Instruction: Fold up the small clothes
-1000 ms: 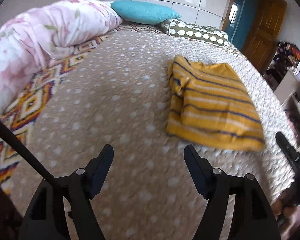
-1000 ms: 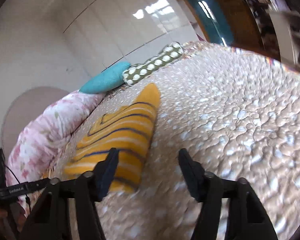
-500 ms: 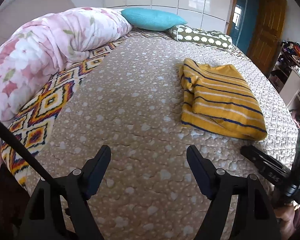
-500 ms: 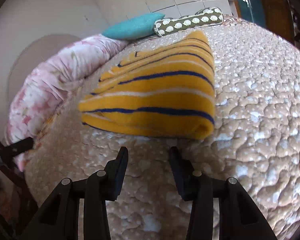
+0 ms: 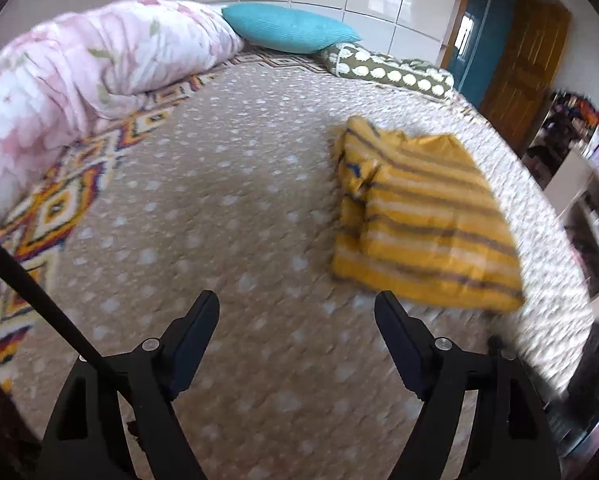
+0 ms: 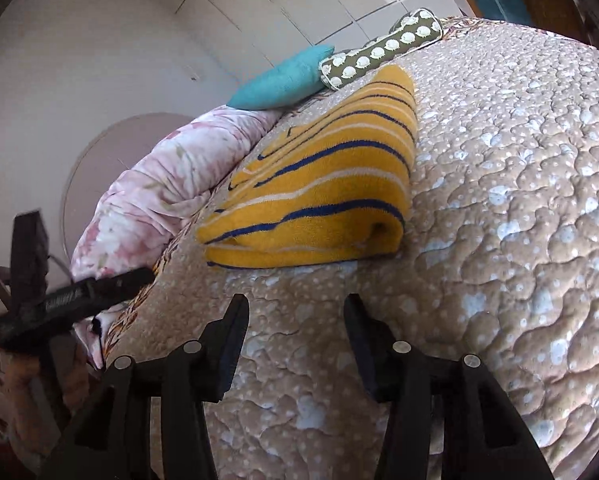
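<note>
A folded yellow garment with blue and white stripes (image 5: pixel 423 220) lies on the beige quilted bed (image 5: pixel 219 240), right of centre in the left wrist view. It also shows in the right wrist view (image 6: pixel 323 196), just beyond my fingers. My left gripper (image 5: pixel 297 312) is open and empty, above the bedspread, to the near left of the garment. My right gripper (image 6: pixel 295 312) is open and empty, a short way in front of the garment's folded edge. The left gripper's body (image 6: pixel 71 304) appears at the left in the right wrist view.
A pink floral duvet (image 5: pixel 79 76) is rolled along the bed's left side. A teal pillow (image 5: pixel 291 34) and an olive dotted bolster (image 5: pixel 387 72) lie at the head. A wooden door (image 5: pixel 519 68) and shelves (image 5: pixel 587 200) stand to the right.
The left gripper has moved closer to the bed and the garment. The right gripper has drawn back and tilted, and its jaws have widened a little. The garment lies as before.
</note>
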### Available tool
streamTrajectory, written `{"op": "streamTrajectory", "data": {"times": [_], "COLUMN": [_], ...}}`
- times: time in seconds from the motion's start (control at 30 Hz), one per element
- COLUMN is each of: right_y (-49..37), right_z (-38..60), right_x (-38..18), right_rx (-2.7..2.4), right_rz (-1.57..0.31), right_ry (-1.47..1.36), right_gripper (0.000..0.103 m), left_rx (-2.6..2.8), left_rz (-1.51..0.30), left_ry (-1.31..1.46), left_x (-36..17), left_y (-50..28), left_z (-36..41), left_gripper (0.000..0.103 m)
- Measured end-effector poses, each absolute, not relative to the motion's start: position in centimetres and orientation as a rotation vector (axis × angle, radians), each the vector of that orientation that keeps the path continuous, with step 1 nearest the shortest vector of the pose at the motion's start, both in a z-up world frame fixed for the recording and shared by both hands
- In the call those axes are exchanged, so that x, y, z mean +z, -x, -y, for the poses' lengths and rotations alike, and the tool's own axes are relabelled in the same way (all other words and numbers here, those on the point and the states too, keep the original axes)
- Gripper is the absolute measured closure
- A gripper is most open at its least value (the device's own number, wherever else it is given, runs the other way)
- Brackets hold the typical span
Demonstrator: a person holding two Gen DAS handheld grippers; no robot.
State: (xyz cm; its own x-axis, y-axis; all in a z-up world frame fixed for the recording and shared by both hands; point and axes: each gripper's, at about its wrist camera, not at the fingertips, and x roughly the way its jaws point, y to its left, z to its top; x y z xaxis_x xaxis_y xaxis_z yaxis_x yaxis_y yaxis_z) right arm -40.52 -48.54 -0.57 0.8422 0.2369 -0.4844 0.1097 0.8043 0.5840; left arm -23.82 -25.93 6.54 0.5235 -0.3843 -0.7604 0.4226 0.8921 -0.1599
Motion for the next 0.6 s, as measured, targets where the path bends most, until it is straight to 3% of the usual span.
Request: {"op": "streamTrajectory", "data": {"times": [0.27,0.43,0.57,0.6], "right_y": [40.4,40.5,41.7,42.4], "right_z": [48.3,48.3,49.0,49.6], "right_x": [-0.6,-0.6,0.9,1.9], "right_rx": [0.078,0.08,0.082,0.07], "right_rz": [-0.574,-0.572,-0.559,-0.514], "right_ry": [-0.646,-0.651,-0.66,-0.659], "right_gripper": [0.047,0.047,0.046,0.041], "left_rx": [-0.569,-0.448,-0.548,-0.574], "left_rz": [-0.881,-1.013,-1.036,-1.035], "left_ry": [-0.099,-0.221,-0.097,-0.055], "left_x": [7.3,2.3,2.5,2.9], "left_y": [17.4,14.6,14.9,14.9], "left_z": [32.8,34.2,31.1,30.3], "left_gripper": [0.022,0.046,0.043,0.036]}}
